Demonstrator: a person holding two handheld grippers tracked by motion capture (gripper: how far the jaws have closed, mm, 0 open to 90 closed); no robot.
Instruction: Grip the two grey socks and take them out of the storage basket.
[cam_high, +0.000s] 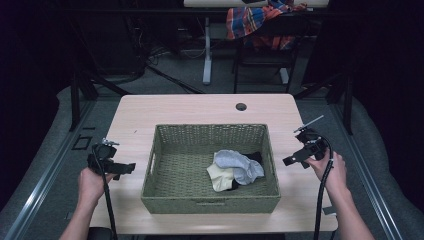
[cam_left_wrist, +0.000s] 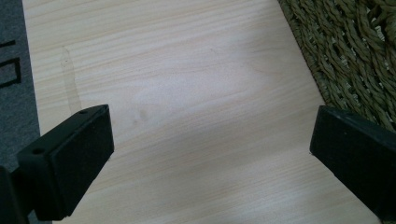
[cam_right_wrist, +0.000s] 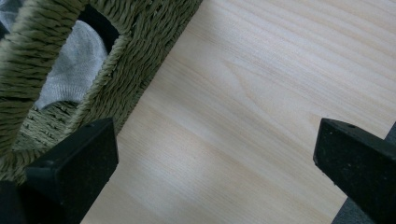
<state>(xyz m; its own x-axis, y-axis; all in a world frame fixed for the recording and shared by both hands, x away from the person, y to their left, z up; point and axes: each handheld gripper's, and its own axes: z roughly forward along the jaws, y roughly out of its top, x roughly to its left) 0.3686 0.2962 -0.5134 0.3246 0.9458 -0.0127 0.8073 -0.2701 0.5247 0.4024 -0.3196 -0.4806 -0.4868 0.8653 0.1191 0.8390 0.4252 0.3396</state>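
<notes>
A green woven basket (cam_high: 170, 195) stands in the middle of the light wooden table (cam_high: 195, 107). In its right half lies a small heap of socks: a grey one (cam_high: 240, 165), a cream one (cam_high: 220, 177) and a black piece (cam_high: 254, 156). My left gripper (cam_high: 127, 168) hovers over the table left of the basket, jaws wide open and empty (cam_left_wrist: 210, 154). My right gripper (cam_high: 292, 160) hovers to the basket's right, also open with nothing between its jaws (cam_right_wrist: 215, 163). The right gripper view shows the grey sock (cam_right_wrist: 74, 70) through the basket's handle hole.
A round cable hole (cam_high: 241, 106) sits near the table's far edge. Behind the table stands a chair with a plaid cloth (cam_high: 260, 22) draped on it, and a white table leg (cam_high: 207, 50). Grey floor surrounds the table.
</notes>
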